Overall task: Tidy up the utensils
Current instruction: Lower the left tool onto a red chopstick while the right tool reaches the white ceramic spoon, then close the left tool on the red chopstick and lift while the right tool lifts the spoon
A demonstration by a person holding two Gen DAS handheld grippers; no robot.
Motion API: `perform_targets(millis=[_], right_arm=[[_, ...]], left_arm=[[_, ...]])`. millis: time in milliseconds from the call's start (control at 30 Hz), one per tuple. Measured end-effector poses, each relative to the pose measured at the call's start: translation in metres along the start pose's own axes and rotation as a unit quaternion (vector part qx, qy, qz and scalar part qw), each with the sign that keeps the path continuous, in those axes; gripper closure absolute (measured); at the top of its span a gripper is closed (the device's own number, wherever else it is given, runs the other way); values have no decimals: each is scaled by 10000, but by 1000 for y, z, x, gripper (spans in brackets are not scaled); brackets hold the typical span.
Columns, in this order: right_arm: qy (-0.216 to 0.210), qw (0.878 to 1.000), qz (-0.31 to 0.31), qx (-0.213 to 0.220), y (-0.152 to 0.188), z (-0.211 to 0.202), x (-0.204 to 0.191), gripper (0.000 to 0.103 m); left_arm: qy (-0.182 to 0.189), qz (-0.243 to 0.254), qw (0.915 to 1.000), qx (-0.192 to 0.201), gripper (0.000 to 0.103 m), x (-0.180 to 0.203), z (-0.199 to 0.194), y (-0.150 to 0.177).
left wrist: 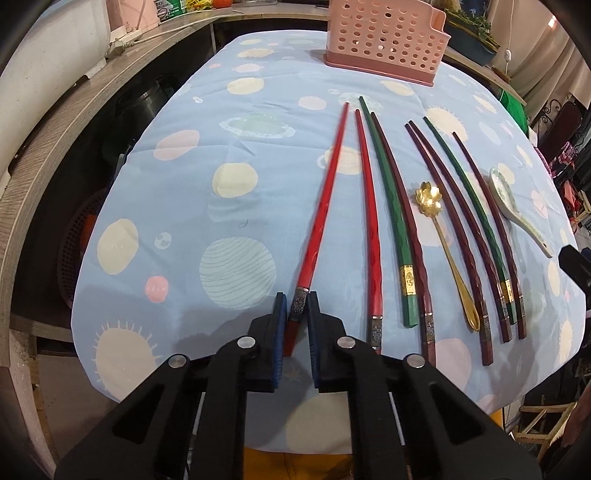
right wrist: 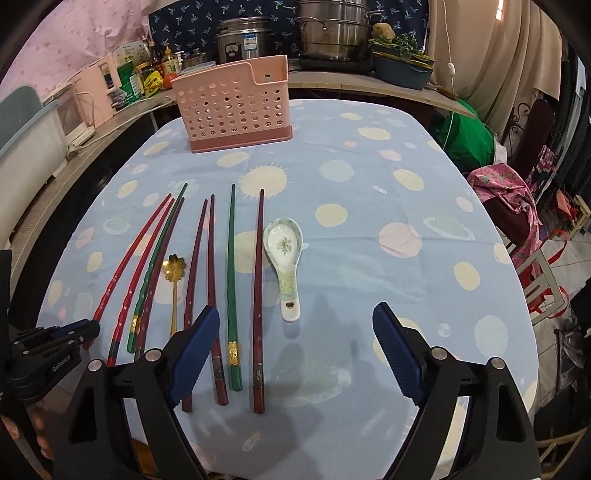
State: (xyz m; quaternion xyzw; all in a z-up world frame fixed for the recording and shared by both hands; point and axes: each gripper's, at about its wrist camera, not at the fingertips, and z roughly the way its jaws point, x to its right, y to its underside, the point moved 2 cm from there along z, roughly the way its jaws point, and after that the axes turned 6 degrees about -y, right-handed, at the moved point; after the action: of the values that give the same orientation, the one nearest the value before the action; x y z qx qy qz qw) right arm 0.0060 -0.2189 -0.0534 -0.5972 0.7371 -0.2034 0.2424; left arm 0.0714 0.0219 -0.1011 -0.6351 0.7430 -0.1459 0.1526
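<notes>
Several chopsticks lie side by side on the blue tablecloth (left wrist: 240, 166): two red, two green and several dark red. My left gripper (left wrist: 296, 301) is shut on the near end of the leftmost red chopstick (left wrist: 327, 188), which rests on the cloth. The second red chopstick (left wrist: 367, 206) lies just right of it. A gold flower spoon (left wrist: 441, 229) and a white ceramic spoon (right wrist: 284, 258) lie among them. My right gripper (right wrist: 295, 314) is open and empty above the near table edge, right of the chopsticks. A pink perforated holder (right wrist: 236, 107) stands at the far side.
Wooden counters (left wrist: 74, 99) run along the left and back, with pots (right wrist: 332, 29), bottles and a planter (right wrist: 402, 70). Chairs and bags (right wrist: 509, 192) stand right of the table.
</notes>
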Motion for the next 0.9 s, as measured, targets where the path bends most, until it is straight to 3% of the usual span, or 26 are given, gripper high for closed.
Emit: perform_targets(millis=[133, 300, 500, 900], right_arm=[[-112, 9998, 180, -56, -9, 13, 12, 37], [-280, 9987, 351, -230, -16, 34, 22, 61], [-422, 9976, 359, -425, -13, 52, 22, 81], [-645, 9955, 383, -574, -7, 65, 16, 83]], left_arm=[[-43, 10, 10000, 3, 94, 1, 2, -2], [-83, 13, 10000, -7, 94, 2, 3, -5], [-139, 34, 9999, -2, 94, 4, 3, -5], [-192, 64, 9998, 38, 94, 6, 3, -5]])
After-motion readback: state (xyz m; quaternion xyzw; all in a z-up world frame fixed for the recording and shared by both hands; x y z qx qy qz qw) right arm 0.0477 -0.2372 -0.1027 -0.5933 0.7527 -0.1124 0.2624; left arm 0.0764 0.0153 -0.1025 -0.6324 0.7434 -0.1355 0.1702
